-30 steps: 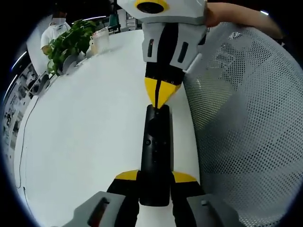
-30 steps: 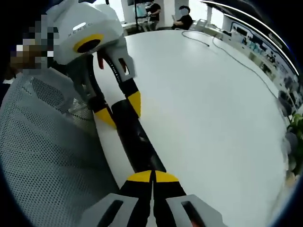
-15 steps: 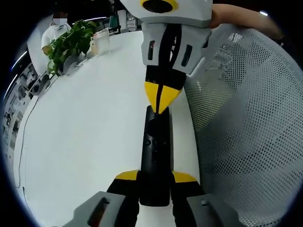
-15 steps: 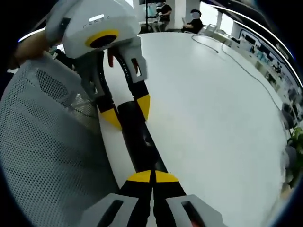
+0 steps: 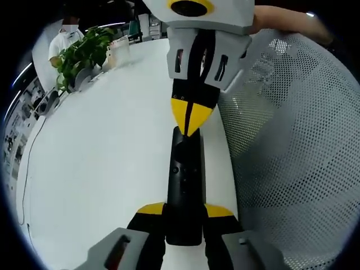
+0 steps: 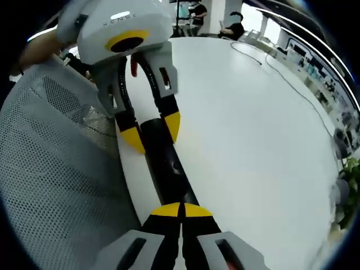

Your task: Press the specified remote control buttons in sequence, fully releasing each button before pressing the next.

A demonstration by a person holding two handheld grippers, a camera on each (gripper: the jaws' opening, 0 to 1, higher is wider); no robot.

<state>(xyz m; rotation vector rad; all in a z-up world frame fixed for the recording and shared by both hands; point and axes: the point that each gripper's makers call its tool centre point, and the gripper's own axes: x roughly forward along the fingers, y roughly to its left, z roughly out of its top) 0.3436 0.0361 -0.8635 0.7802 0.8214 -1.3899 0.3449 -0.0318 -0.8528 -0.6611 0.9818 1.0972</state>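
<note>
The remote control (image 5: 184, 185) lay lengthwise near the edge of the white counter (image 5: 101, 157), a long black bar with small buttons on its upper face. A grey perforated mesh chair back (image 5: 292, 157) stood just beside that counter edge.

Left gripper view: the left gripper (image 5: 184, 211) held the near end of the remote control between its two yellow-tipped jaws, one jaw against each long side, closed as far as the body of the remote control allowed. The right gripper (image 5: 191, 115) entered from the top of the view with its yellow tips drawn together into a single point. That point rested at the far end of the remote control; whether it was pressing down on the surface could not be determined. A potted green plant (image 5: 81, 53) and a pale container (image 5: 118, 49) stood at the far side of the counter, well apart from the remote control, and a person in white stood behind the plant.

Right gripper view: the right gripper (image 6: 181, 209) showed its jaws fully closed, the tips meeting over the near end of the remote control (image 6: 166, 163). The left gripper (image 6: 152, 132) straddled the far end, one yellow tip on each side. A cable (image 6: 281, 79) ran across the far part of the counter (image 6: 253, 146).
</note>
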